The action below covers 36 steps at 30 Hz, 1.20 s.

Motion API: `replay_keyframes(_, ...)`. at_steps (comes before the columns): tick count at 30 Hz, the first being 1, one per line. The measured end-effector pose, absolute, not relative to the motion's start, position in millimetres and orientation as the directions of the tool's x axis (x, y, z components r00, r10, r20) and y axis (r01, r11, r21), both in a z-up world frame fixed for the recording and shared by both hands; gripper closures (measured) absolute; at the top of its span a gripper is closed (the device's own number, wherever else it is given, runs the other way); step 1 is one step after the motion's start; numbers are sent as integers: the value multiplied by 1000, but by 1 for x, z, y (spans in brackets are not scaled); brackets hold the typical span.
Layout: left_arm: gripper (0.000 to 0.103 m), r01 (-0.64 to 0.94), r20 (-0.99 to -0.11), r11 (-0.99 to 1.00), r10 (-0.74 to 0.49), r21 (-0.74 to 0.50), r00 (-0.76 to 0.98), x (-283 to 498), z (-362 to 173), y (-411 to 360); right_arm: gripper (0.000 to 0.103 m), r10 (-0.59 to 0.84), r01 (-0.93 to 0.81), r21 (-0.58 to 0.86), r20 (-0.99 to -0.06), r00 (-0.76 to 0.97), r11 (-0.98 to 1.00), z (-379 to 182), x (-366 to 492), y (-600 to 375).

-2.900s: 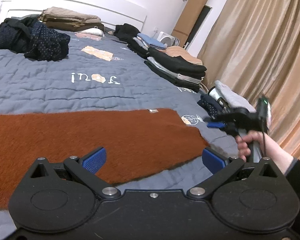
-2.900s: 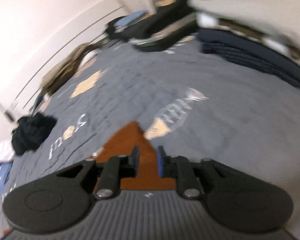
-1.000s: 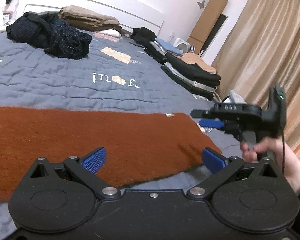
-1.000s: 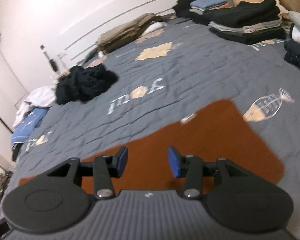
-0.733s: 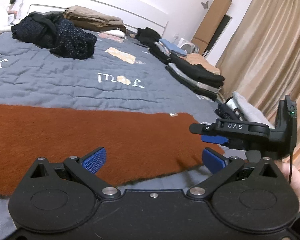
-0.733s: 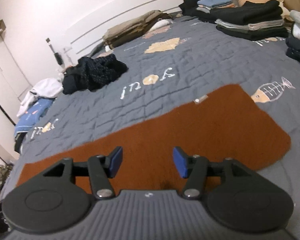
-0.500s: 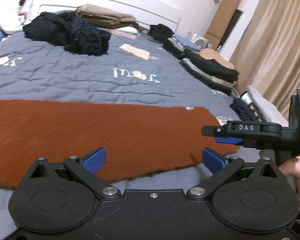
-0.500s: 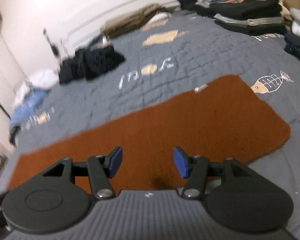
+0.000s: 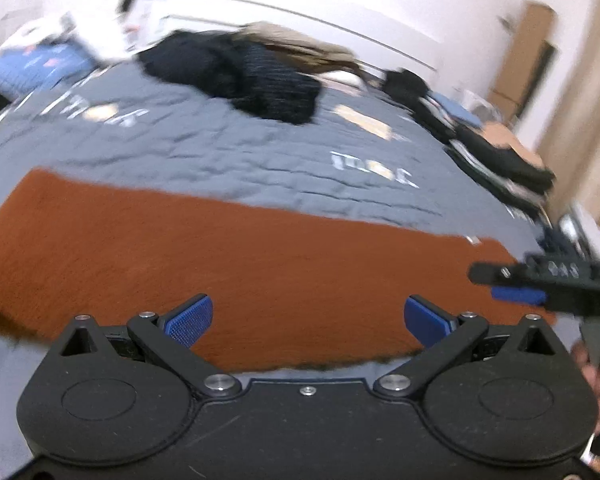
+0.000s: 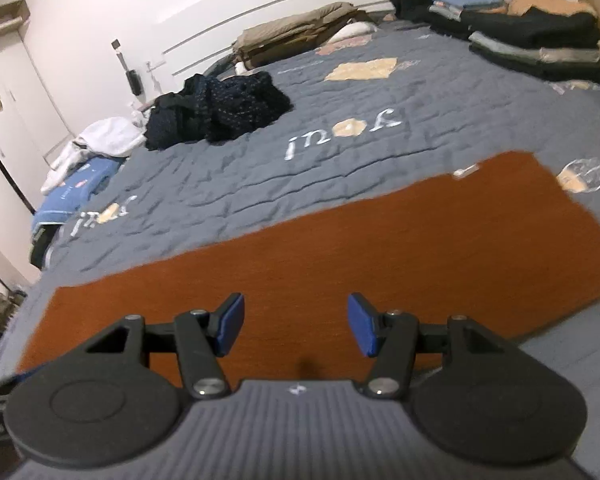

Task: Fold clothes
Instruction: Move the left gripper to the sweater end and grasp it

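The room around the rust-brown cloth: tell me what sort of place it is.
Most likely a bedroom. The cloth lies on a bed with a grey quilt and a white headboard; folded clothes are stacked along its edge, beside curtains.

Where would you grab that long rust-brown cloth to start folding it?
Probably at the corners of one short end, each gripper coming in low from the near long edge. The rust-brown cloth lies flat on the grey quilt, so only its edges give the pads something to pinch.
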<state>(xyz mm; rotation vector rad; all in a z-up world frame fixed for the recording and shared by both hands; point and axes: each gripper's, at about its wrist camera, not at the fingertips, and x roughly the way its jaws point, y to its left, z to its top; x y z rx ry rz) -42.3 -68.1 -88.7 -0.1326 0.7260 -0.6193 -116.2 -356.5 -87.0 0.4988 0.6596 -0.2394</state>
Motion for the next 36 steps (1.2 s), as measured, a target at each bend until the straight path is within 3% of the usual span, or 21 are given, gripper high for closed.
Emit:
replay_keyframes(5, 0, 367, -595, 837, -547, -407, 589, -20, -91, -24, 47, -31, 340, 380, -626, 779, 860, -85, -99, -337)
replay_keyframes(16, 0, 95, -584, 921, -317, -379, 748, 8, -90, 87, 47, 45, 258, 380, -631, 774, 888, -88, -64, -279)
replay_keyframes(21, 1, 8, -597, 869, -347, -495, 724, 26, -107, 124, 47, 58, 244, 361, -655, 754, 900, -95, -56, -260)
replay_keyframes(23, 7, -31, -623, 861, -341, -507, 704, 31, -118, 133, 47, 62, 246, 363, -659, 749, 899, -97, -53, -257)
replay_keyframes(25, 23, -64, -641, 868, -312, -492, 701, 32, -126, 139, 47, 63, 248, 363, -664, 745, 898, -99, -51, -255)
replay_keyframes(30, 24, -67, -596, 817, -359, -573, 719, 33, -136, 150, 47, 65, 249, 361, -672, 737, 899, -101, -50, -252)
replay_keyframes(32, 38, -55, -582, 795, -393, -604, 712, 36, -141, 149, 47, 67, 250, 361, -676, 734, 898, -102, -50, -252)
replay_keyframes(33, 69, -47, -576, 781, -417, -623, 703, 40, -145, 148, 47, 68, 250, 360, -678, 732, 899, -103, -49, -251)
replay_keyframes(34, 91, -55, -572, 769, -424, -637, 702, 39, -146, 148, 47, 69, 249, 358, -680, 730, 900, -104, -49, -250)
replay_keyframes(36, 91, -68, -564, 747, -435, -661, 702, 36, -149, 149, 47, 69, 247, 358, -678, 732, 900, -103, -49, -251)
